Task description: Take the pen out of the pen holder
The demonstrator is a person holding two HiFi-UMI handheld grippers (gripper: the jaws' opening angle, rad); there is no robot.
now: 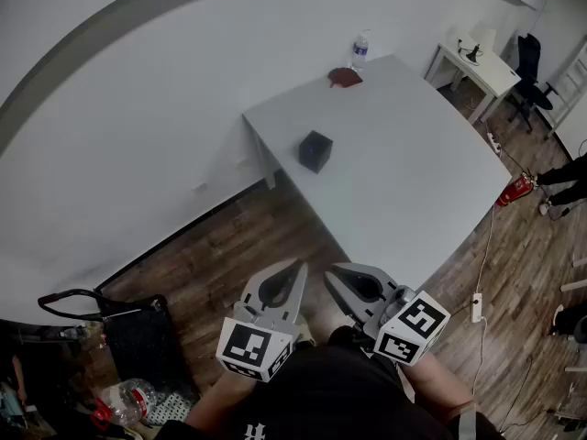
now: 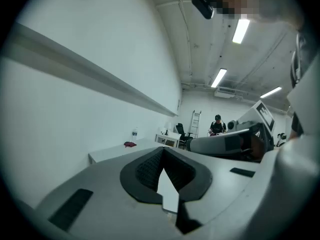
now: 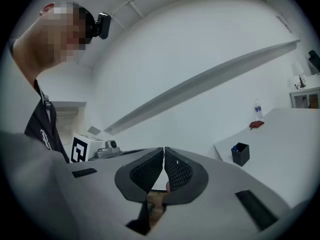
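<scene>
A small black pen holder [image 1: 315, 150] stands near the left edge of the white table [image 1: 413, 172]. In the right gripper view the pen holder [image 3: 240, 154] shows a blue pen tip [image 3: 235, 148] at its rim. Both grippers are held close to my body over the wooden floor, well short of the table. The left gripper [image 1: 298, 266] is shut with nothing in it, and so is the right gripper [image 1: 332, 270]. Seen from its own camera, the left gripper [image 2: 163, 150] points towards the table end; the right gripper [image 3: 164, 149] has its pads pressed together. The left gripper view does not show the pen holder.
A red cloth-like thing [image 1: 346, 77] and a water bottle [image 1: 359, 51] sit at the table's far end. Beyond it are a second white desk [image 1: 477, 62] and an office chair [image 1: 530, 62]. A red extinguisher [image 1: 516, 191] and a power strip [image 1: 477, 308] lie on the floor; a black bag [image 1: 138, 337] stands at left.
</scene>
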